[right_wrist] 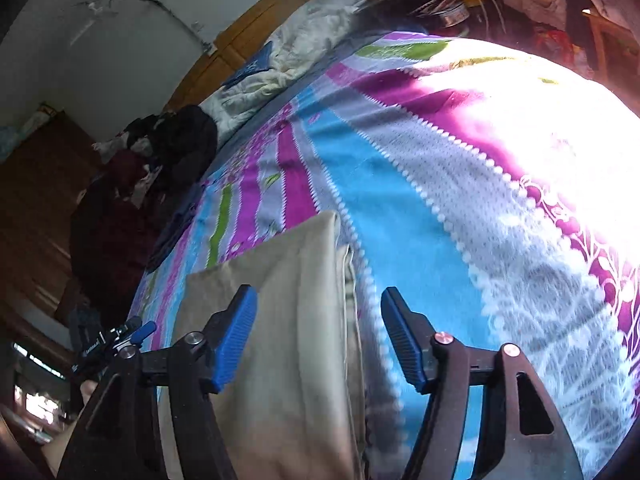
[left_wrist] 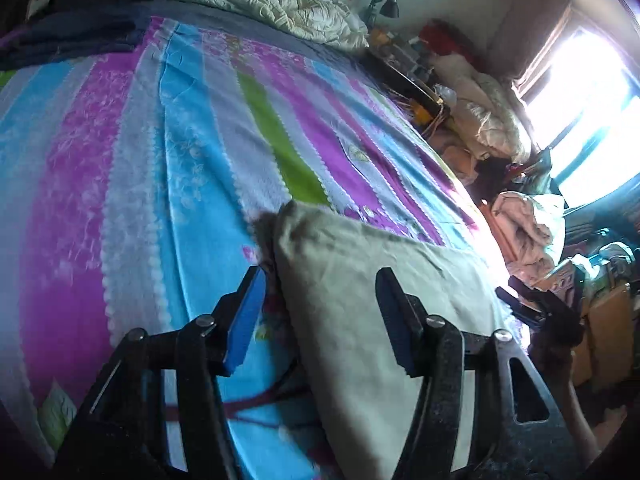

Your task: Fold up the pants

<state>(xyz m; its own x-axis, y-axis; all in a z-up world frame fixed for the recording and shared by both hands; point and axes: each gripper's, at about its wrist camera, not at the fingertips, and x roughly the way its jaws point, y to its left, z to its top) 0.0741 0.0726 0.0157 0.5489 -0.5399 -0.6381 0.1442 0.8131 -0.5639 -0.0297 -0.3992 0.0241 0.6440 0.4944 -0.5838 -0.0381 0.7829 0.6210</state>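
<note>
Beige pants lie folded flat on a striped bedspread near the bed's front edge. My left gripper hovers open above the left edge of the pants, its blue pads apart with the cloth edge below the gap. In the right wrist view the pants show stacked layers along their right edge. My right gripper is open over that edge, holding nothing. The other gripper shows at the right margin of the left wrist view and at the lower left of the right wrist view.
A rumpled white quilt and a wooden headboard sit at the head of the bed. Dark clothes are piled on the bed's far side. A cluttered bedside area with a lamp and bright window lies to the right.
</note>
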